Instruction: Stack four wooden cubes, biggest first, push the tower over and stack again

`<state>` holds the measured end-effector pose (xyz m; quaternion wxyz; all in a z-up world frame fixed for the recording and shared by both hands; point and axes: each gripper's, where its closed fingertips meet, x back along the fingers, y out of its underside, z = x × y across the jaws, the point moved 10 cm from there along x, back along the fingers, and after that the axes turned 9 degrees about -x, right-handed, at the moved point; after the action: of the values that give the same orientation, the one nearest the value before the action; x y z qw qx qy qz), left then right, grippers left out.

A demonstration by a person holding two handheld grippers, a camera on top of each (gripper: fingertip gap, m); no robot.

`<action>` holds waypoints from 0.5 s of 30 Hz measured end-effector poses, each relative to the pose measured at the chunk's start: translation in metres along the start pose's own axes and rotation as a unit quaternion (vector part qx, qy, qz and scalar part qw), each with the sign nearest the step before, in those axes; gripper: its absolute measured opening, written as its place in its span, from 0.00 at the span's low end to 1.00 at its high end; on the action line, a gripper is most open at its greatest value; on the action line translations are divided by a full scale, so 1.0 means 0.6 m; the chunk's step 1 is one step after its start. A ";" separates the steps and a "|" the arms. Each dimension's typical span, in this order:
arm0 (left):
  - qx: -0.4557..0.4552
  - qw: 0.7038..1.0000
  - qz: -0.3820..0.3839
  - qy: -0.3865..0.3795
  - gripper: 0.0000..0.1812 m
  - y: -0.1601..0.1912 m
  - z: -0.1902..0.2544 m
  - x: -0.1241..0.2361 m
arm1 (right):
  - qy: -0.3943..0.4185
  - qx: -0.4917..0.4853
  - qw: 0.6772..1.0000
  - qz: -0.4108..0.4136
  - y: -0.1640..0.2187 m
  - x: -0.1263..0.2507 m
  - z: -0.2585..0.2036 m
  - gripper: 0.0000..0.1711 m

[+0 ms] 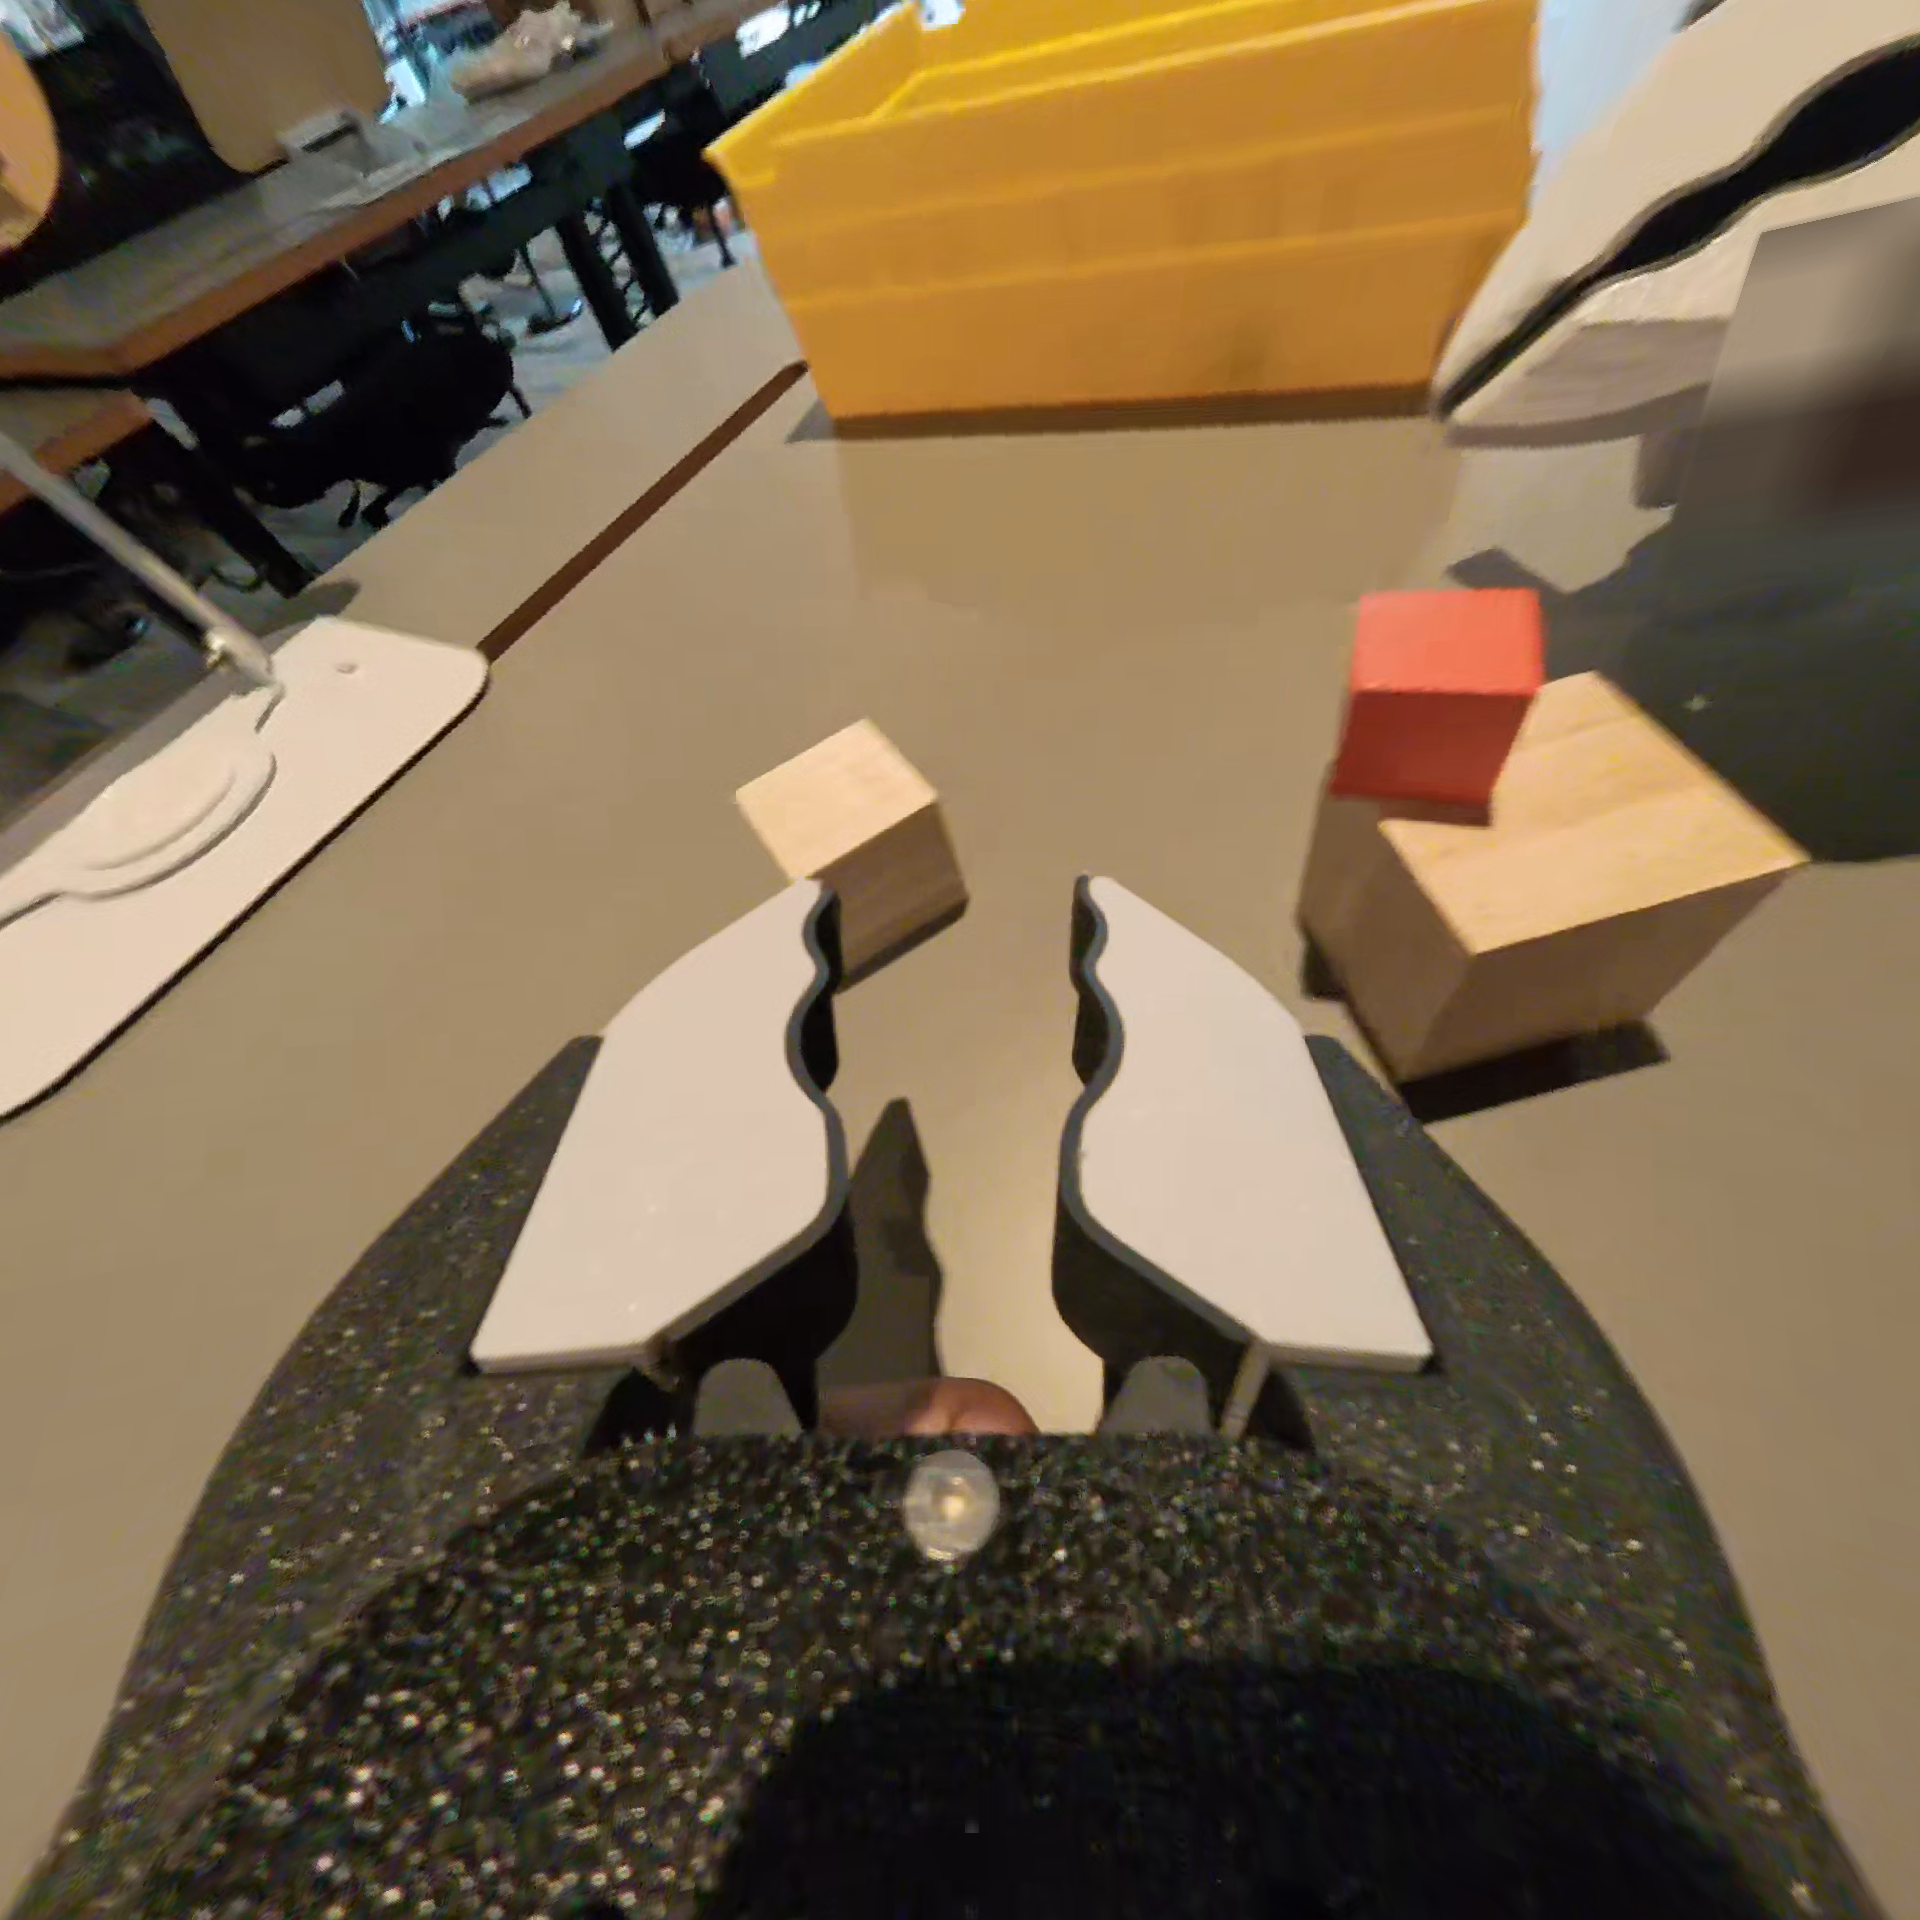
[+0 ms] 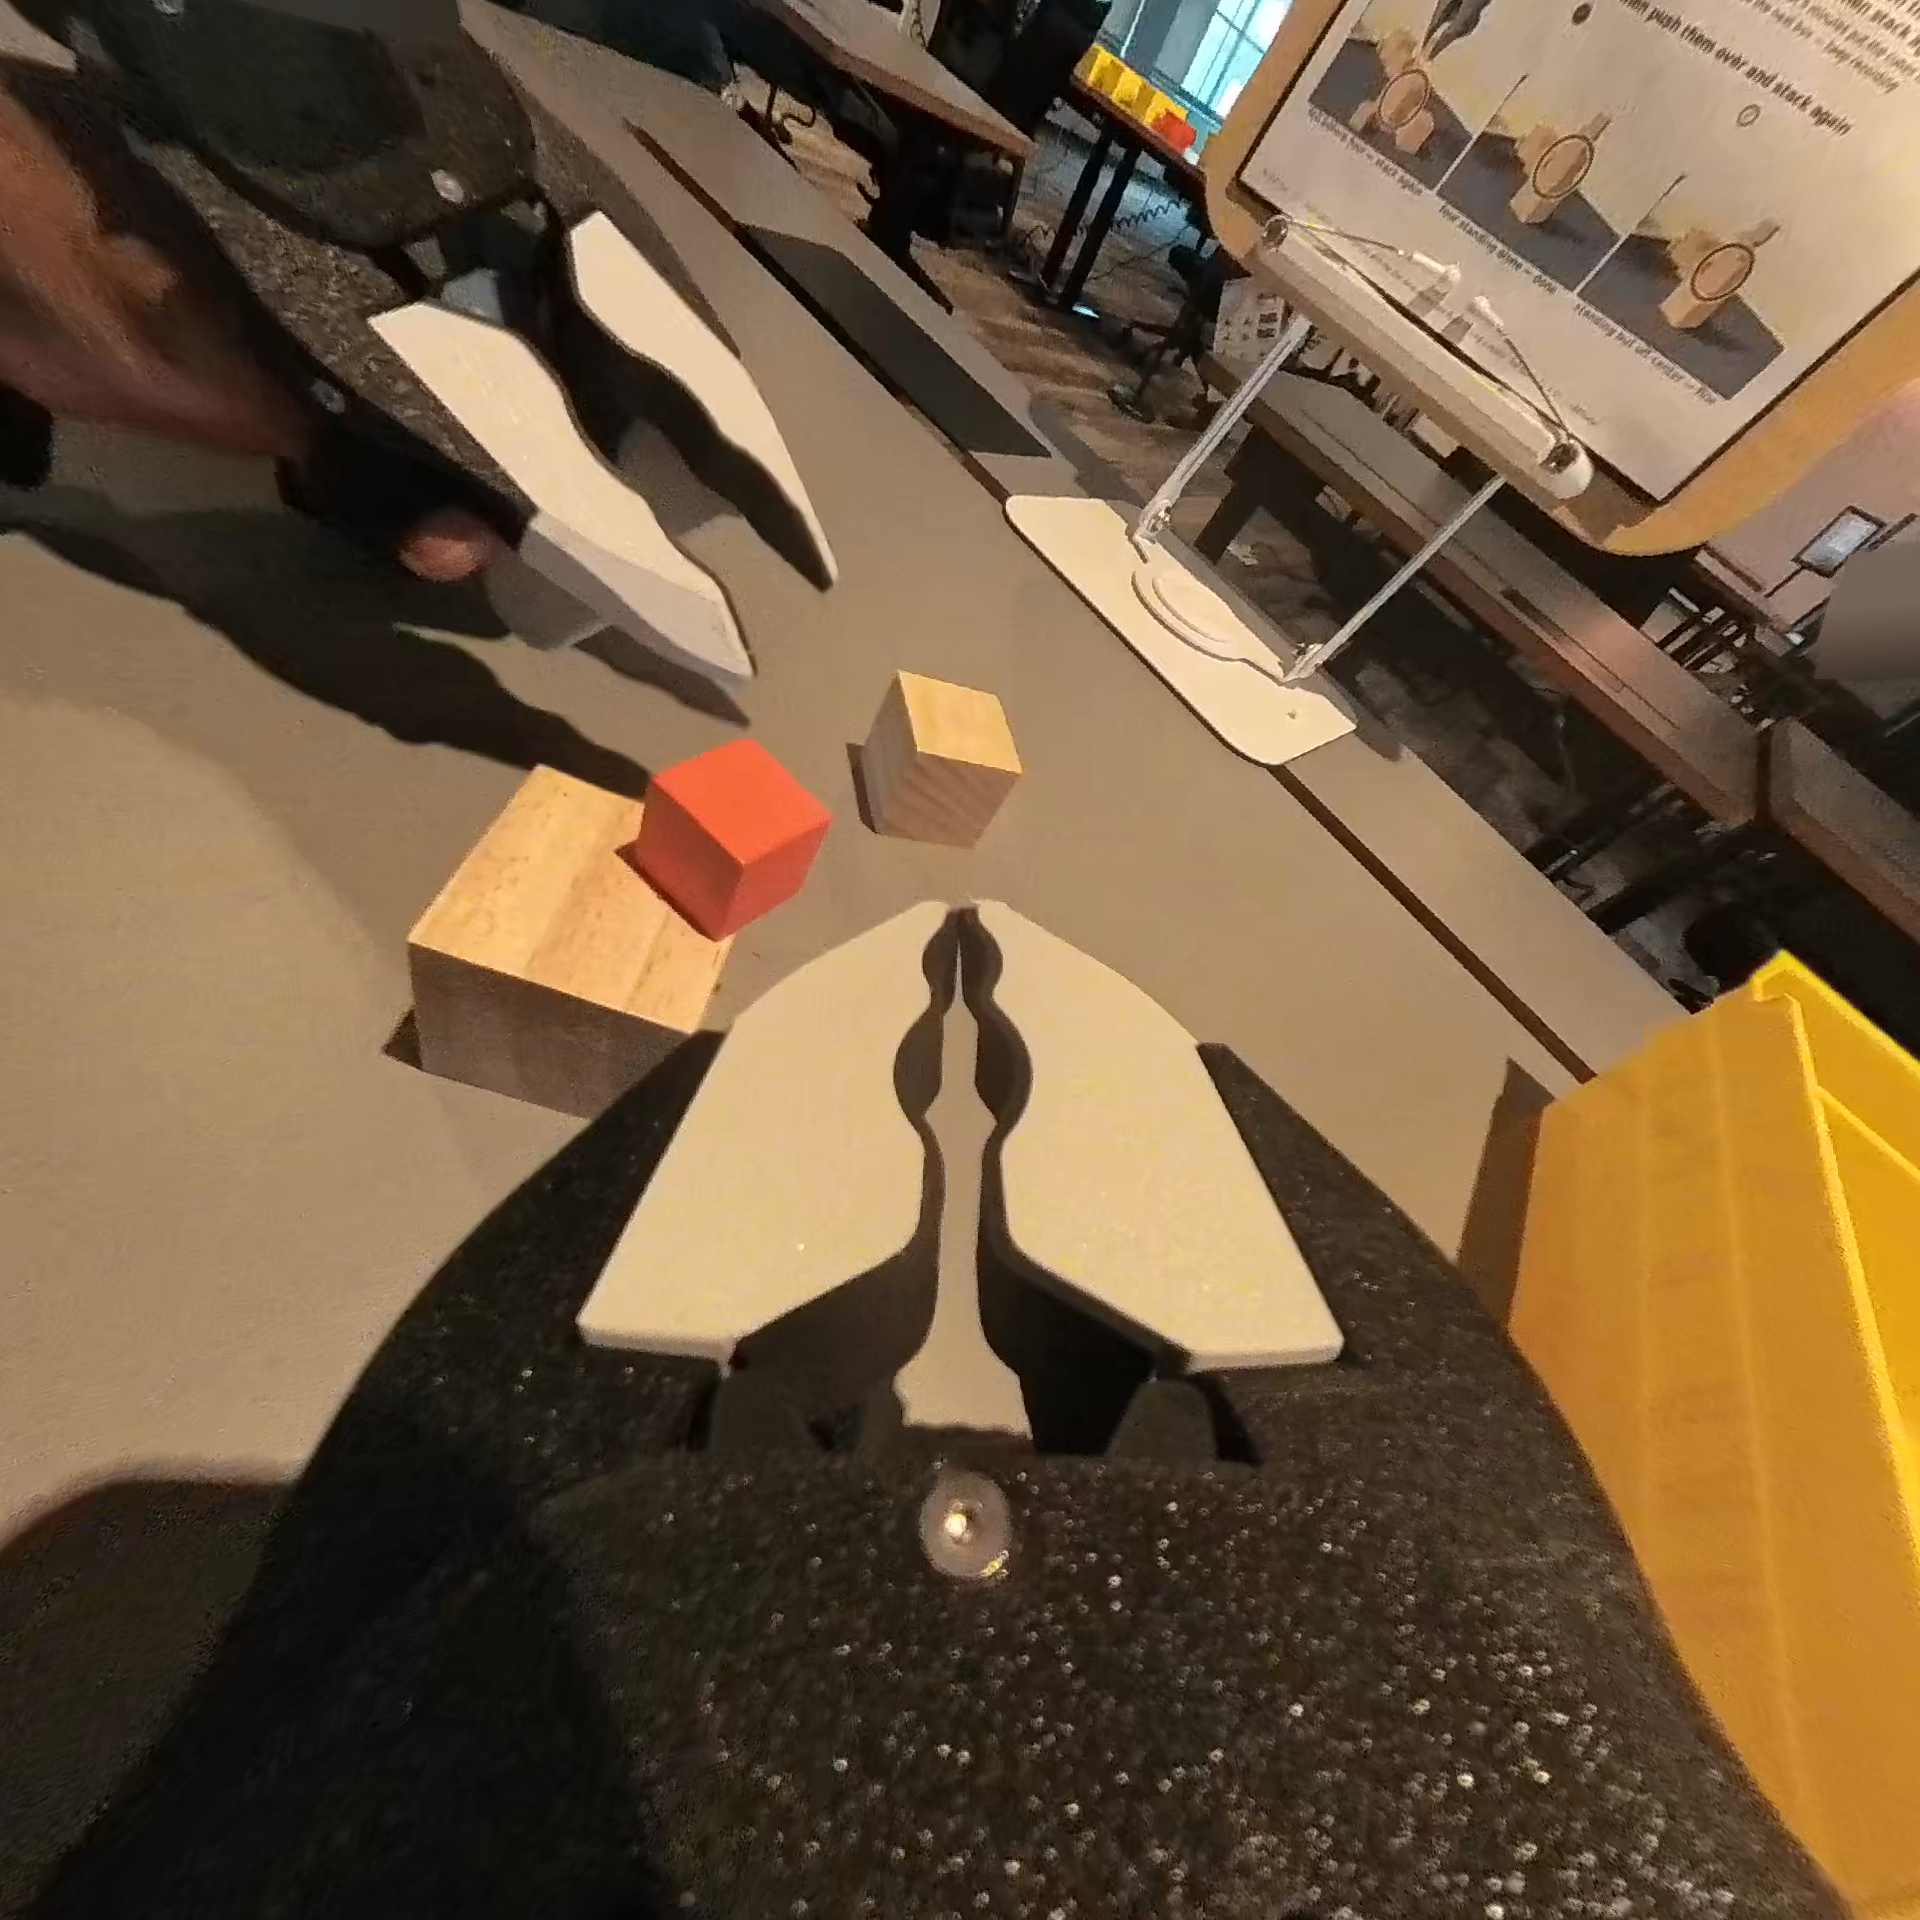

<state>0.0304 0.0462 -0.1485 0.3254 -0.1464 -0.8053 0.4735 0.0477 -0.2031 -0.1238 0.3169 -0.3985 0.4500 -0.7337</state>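
A large plain wooden cube (image 1: 1527, 883) (image 2: 551, 935) sits on the grey table. A red cube (image 1: 1434, 712) (image 2: 732, 831) rests tilted on its edge, overhanging one side. A smaller plain wooden cube (image 1: 857, 831) (image 2: 940, 758) lies apart on the table. My left gripper (image 1: 951, 904) is open and empty, its left fingertip just in front of the small cube; it also shows in the right wrist view (image 2: 790, 623). My right gripper (image 2: 956, 914) is shut and empty, close to the red cube; it also shows in the left wrist view (image 1: 1704, 197). Only three cubes show.
A yellow plastic bin (image 1: 1132, 218) (image 2: 1725, 1403) stands at the table's far side. A white stand base (image 1: 208, 790) (image 2: 1184, 613) carries a tilted instruction board (image 2: 1621, 208) near the table edge. Other desks and chairs lie beyond. Spacing between my two grippers at the tips: around 12 cm. From the right gripper's tips to the red cube (image 2: 732, 831) is close to 4 cm. Seen from the left wrist view (image 1: 1490, 633) as well.
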 end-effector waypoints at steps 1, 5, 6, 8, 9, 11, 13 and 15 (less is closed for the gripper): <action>0.007 1.000 -0.010 -0.008 0.24 0.008 -0.008 0.001 | 0.001 0.002 1.000 -0.002 0.000 0.000 -0.001 0.00; 0.042 0.998 -0.048 0.021 0.33 0.018 -0.028 -0.012 | -0.001 0.007 1.000 -0.008 0.003 -0.005 -0.004 0.00; 0.041 0.996 -0.063 0.037 0.36 0.019 -0.030 -0.023 | 0.000 0.008 1.000 -0.010 0.004 -0.006 -0.005 0.00; 0.022 0.994 -0.092 0.049 0.40 0.018 -0.034 -0.046 | 0.000 0.008 1.000 -0.015 0.007 -0.009 -0.005 0.00; 0.008 0.994 -0.099 0.048 0.42 0.017 -0.036 -0.058 | 0.001 0.008 1.000 -0.017 0.007 -0.010 -0.004 0.00; -0.013 0.994 -0.104 0.038 0.45 0.013 -0.044 -0.079 | 0.005 0.007 1.000 -0.018 0.008 -0.009 -0.002 0.00; -0.018 0.994 -0.108 0.030 0.48 0.010 -0.054 -0.096 | 0.008 0.003 1.000 -0.016 0.008 -0.008 0.002 0.00; -0.019 0.993 -0.108 0.036 0.47 0.006 -0.059 -0.110 | 0.008 -0.002 1.000 -0.015 0.009 -0.007 0.004 0.00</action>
<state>0.1028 0.0359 -0.1649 0.4009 -0.0819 -0.8126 0.4149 0.0525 -0.2026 -0.1292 0.3012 -0.4001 0.4476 -0.7408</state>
